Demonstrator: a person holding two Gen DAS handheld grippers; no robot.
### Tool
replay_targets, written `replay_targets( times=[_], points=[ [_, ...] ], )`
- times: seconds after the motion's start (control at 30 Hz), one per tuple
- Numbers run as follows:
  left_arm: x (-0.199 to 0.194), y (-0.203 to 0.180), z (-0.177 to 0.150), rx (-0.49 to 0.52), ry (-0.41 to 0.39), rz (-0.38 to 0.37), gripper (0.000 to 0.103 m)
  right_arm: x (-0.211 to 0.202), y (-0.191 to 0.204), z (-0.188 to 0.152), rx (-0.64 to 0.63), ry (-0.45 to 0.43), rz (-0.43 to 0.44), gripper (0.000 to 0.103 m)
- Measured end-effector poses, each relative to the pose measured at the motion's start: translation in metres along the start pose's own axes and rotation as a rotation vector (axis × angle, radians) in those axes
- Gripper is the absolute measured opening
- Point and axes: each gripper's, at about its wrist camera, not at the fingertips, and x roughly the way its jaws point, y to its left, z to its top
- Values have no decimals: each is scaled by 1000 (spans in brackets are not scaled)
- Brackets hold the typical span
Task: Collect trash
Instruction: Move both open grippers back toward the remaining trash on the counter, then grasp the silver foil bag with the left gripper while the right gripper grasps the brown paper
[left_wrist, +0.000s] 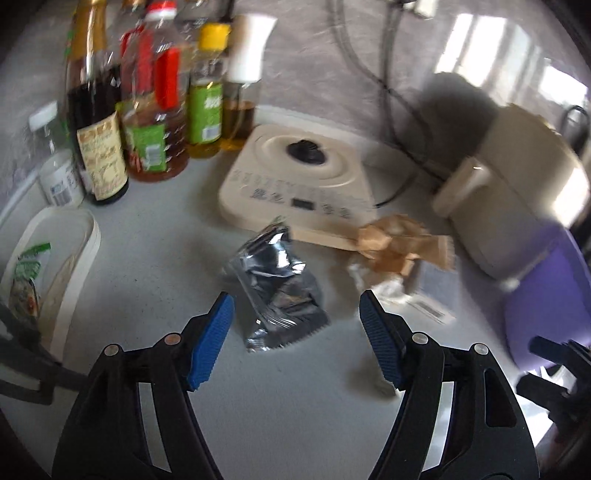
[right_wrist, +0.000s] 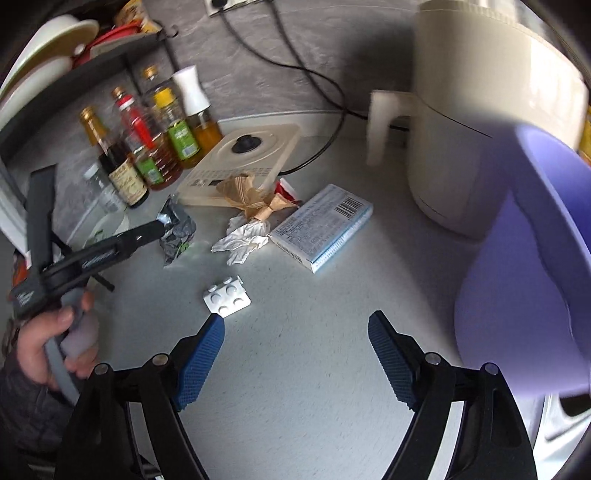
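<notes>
Left wrist view puts my left gripper (left_wrist: 297, 314) over the grey counter (left_wrist: 147, 258), jaws spread and holding nothing. Just ahead, between the blue pads (left_wrist: 212, 341), lies a crumpled foil wrapper (left_wrist: 277, 291), its long axis running away from me, serrated end nearest and the far end leaning toward the cream induction cooker (left_wrist: 295, 184). Ahead and to the right sit a brown paper wrapper (left_wrist: 395, 243) and a white crumpled tissue (left_wrist: 384, 286), touching each other. A row of bottles (left_wrist: 147, 110) stands far left; a cream appliance (left_wrist: 517, 192) and a purple bin (left_wrist: 546, 295) crowd the right.

From the right wrist camera my right gripper (right_wrist: 295, 332) also hangs unclenched with nothing in it, over bare counter. A pill blister sheet (right_wrist: 227, 297) lies just beyond its left pad, tilted diagonally. Further ahead a blue-and-white box (right_wrist: 325, 227) lies diagonally, barcode up. Only this view shows the blister, the box clearly, and my hand (right_wrist: 48, 343) gripping the left tool, whose tip is at the foil.
</notes>
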Motion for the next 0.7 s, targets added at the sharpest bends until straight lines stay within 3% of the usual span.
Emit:
replay_targets(
  times=[0.27, 0.3, 0.33, 0.37, 0.4, 0.7],
  points=[
    [40, 8, -9, -131, 9, 26, 70, 20, 1, 35, -132, 38, 75, 73],
    [42, 7, -10, -129, -4, 32, 65, 23, 2, 40, -148, 38, 80, 73],
    [43, 6, -10, -133, -9, 37, 49, 26, 3, 47, -168, 32, 88, 73],
    [43, 8, -9, -153, -1, 28, 48, 28, 4, 52, -182, 26, 93, 73],
    [41, 9, -8, -166, -7, 31, 39, 31, 5, 57, -192, 21, 98, 73],
    [7, 13, -3, -177, -48, 58, 36, 63, 33, 92, -295, -6, 159, 73]
  ],
)
